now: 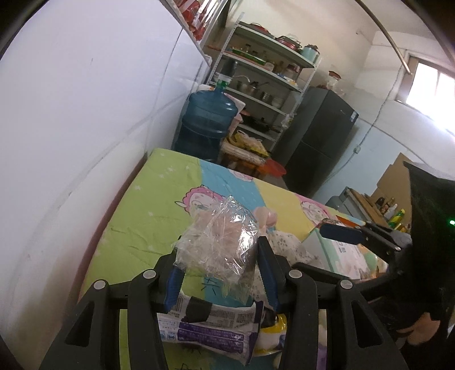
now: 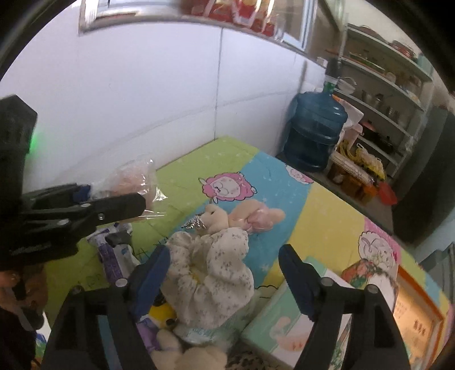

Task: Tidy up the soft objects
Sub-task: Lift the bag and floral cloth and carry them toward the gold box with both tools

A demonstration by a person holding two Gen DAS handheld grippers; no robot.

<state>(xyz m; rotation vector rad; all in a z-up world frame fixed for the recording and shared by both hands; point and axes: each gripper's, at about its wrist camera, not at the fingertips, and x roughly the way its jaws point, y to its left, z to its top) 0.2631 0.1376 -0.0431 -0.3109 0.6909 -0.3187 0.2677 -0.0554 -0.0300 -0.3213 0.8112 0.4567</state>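
Daylight glares from the window [image 1: 435, 85]; fisheye edges bend, slightly blurred.

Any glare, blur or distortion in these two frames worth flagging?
Left wrist view: window blown out at the right, walls bowed by fisheye, clear plastic bag glints but reads sharp. Right wrist view: evenly lit, upper shelf smeared, left gripper slightly soft.
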